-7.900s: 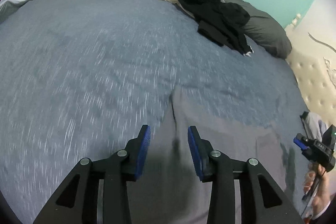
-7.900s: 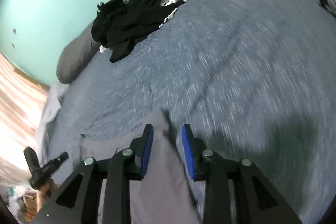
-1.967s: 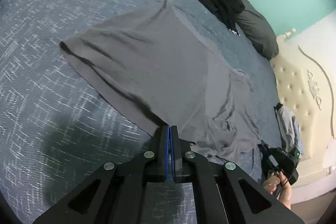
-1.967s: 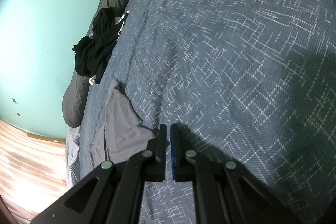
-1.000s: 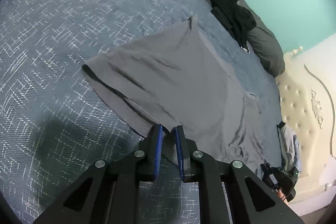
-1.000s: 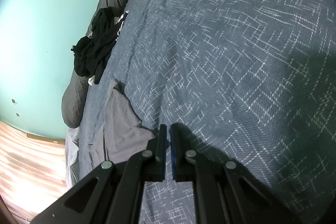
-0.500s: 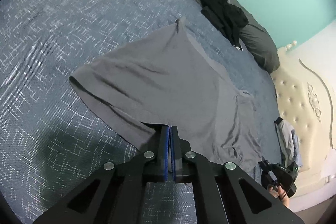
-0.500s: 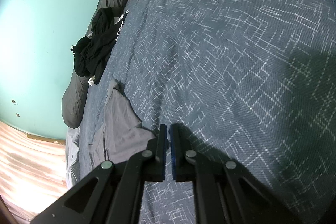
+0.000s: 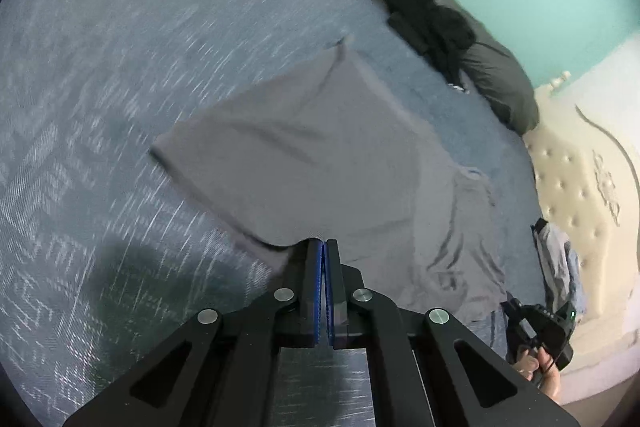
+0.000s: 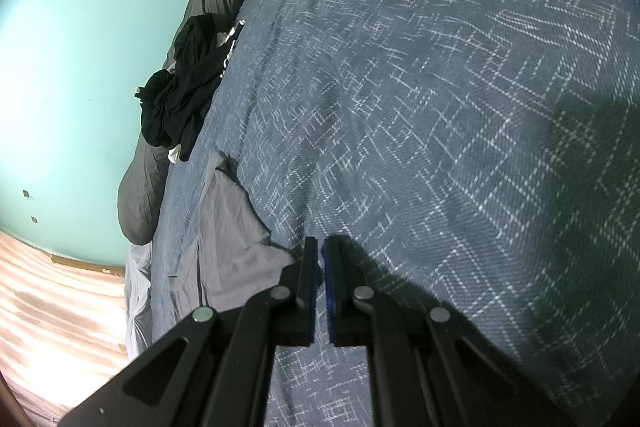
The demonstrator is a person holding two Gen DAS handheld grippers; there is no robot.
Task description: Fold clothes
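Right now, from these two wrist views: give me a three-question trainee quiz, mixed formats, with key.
1. True or false: the left gripper is shut on an edge of the grey shirt.
2. Multiple choice: where is the pile of black clothes? A) on the grey shirt B) on the dark grey pillow by the teal wall C) on the wooden floor.
3. Fill in: the grey shirt lies on a blue ____ with a white pattern.

Key:
1. True; its pads pinch the near edge of the shirt.
2. B.
3. Bedspread. The right gripper, jaws together, sits at the shirt's corner; a grip cannot be confirmed.
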